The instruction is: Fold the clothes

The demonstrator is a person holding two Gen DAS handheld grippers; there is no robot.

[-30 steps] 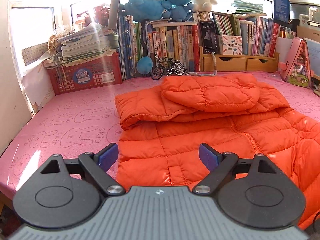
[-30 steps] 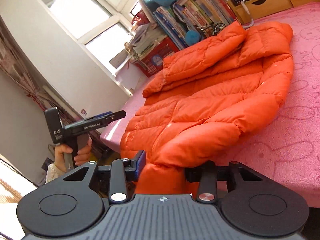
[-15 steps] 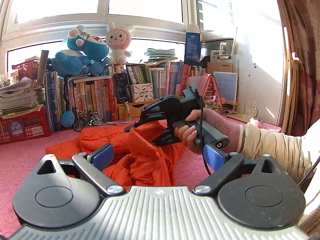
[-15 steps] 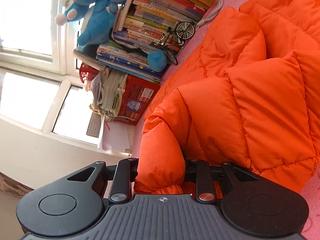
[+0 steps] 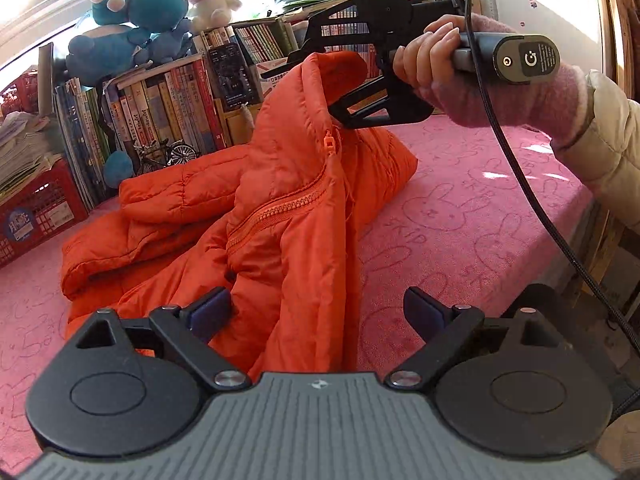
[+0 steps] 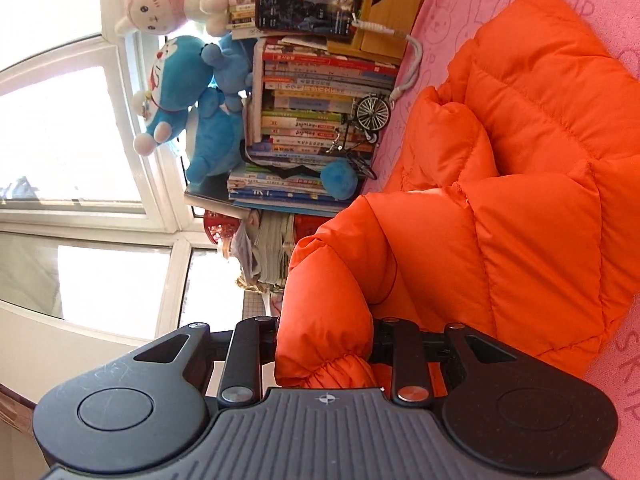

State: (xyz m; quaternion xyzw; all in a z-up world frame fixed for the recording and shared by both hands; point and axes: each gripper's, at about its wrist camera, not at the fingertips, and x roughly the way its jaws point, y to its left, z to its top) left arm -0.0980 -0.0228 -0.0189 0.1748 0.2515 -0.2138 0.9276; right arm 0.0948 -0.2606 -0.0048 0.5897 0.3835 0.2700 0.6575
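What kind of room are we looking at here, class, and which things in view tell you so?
Probably a child's bedroom or study at home: a row of books topped with plush toys stands before a sunny window, and a pink rabbit-print cover lies under the orange jacket.

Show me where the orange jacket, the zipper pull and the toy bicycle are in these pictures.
orange jacket [image 5: 304,240]: left wrist view, on its hanging front panel.
zipper pull [image 5: 329,145]: left wrist view, on the tab at the zipper's top.
toy bicycle [image 6: 372,112]: right wrist view, on its spoked wheel.
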